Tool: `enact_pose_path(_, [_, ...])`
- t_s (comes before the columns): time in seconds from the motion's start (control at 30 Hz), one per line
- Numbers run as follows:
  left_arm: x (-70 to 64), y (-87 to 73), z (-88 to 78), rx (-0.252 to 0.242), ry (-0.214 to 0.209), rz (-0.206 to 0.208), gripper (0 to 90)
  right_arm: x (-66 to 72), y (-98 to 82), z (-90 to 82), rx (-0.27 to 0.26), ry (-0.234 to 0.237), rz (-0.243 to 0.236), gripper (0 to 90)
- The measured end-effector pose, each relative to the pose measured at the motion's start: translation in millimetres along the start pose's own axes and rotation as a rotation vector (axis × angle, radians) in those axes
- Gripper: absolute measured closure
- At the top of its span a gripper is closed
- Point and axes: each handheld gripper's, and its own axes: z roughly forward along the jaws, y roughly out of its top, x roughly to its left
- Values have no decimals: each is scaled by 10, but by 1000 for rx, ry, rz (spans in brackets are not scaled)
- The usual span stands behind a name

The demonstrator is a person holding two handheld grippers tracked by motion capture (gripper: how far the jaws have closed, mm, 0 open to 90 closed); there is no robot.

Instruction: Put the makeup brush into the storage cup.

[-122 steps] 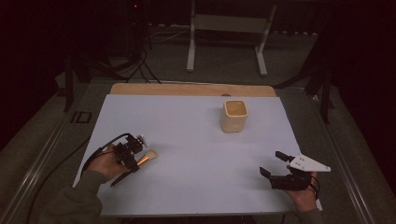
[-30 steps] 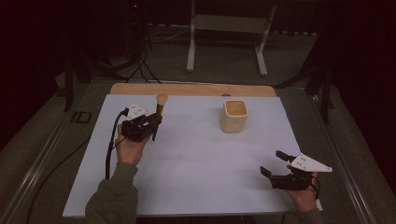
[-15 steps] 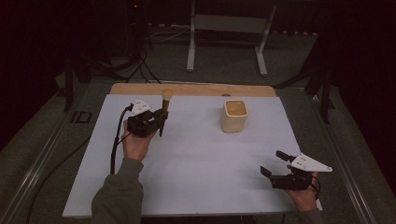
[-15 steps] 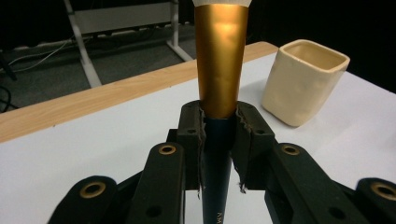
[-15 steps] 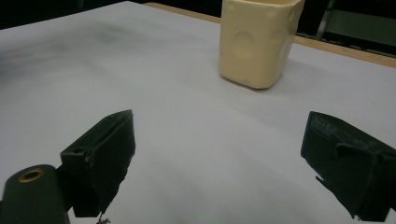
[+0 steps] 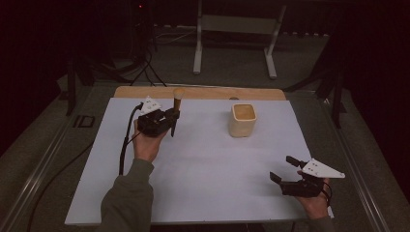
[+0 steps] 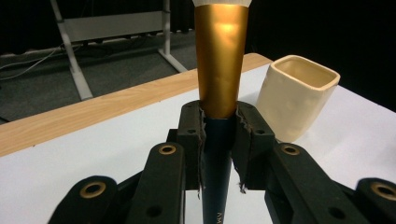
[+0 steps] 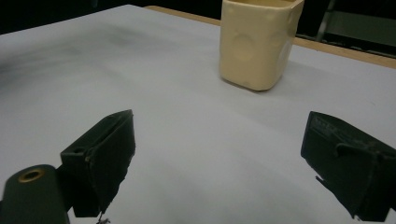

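My left gripper (image 6: 173,115) is lifted over the far left of the white sheet, shut on a makeup brush (image 6: 177,100) that stands upright with its pale tip on top. In the left gripper view the two black pads (image 7: 191,135) clamp the brush (image 7: 220,60) where its gold ferrule meets the dark handle. A cream square cup (image 6: 242,119) stands upright on the sheet to the right of it, also seen as the cup (image 7: 297,95) beyond the jaws. My right gripper (image 6: 283,169) rests open near the front right corner, facing the cup (image 8: 259,39), with nothing between its fingers.
A white sheet (image 6: 203,164) covers the table, with a wooden strip (image 6: 208,93) along its far edge. A metal stand (image 6: 237,29) is on the floor behind the table. A black cable (image 6: 124,150) trails from the left gripper along the forearm.
My left gripper has carried the brush from the near left up toward the far edge and then a little rightward, toward the cup. The right gripper has kept still.
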Motion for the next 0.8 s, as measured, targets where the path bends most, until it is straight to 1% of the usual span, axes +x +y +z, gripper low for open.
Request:
enact_pose_path(0.17, [-28, 46, 47, -10, -14, 7, 749, -3, 0, -1, 0, 1, 1, 99])
enact_pose_path(0.37, [-40, 94, 103, -25, -29, 6, 749, -6, 1, -6, -3, 2, 3, 99])
enact_pose_path(0.63, [-62, 138, 188, -40, -38, -2, 749, -10, 0, -6, -8, 4, 9, 99])
enact_pose_path(0.8, [-89, 164, 249, -42, -51, 5, 749, -11, 1, -7, -8, 3, 9, 99])
